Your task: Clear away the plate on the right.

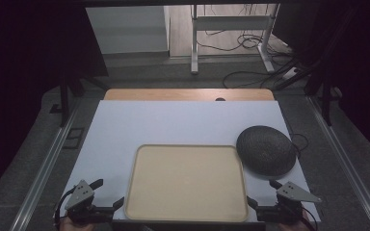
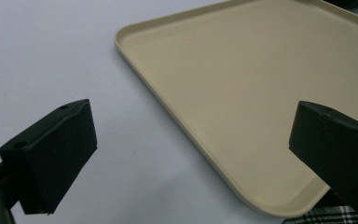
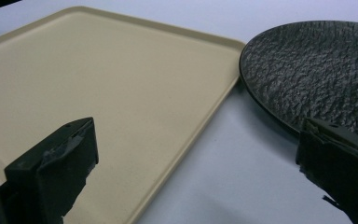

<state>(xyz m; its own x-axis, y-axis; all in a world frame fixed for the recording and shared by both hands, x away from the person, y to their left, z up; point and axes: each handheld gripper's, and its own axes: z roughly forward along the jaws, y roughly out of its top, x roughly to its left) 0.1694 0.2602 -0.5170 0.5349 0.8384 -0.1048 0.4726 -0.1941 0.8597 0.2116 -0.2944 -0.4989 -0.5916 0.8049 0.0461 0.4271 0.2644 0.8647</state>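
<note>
**Both grippers wide open beside the tray**

In the high view I see my hands cut off by the bottom edge. The left gripper [image 1: 107, 192] sits at the lower left, the right gripper [image 1: 264, 191] at the lower right, each with jaws spread apart and nothing between them. The beige tray [image 1: 187, 215] lies bare in the lower middle on the white mat [image 1: 173, 120]. The black plate [image 1: 266, 150], rough-textured and round, rests just beside the tray's upper right corner; in the right gripper view the frame crops it.

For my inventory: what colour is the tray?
The tray is plain beige, clearest in the high view.
</note>
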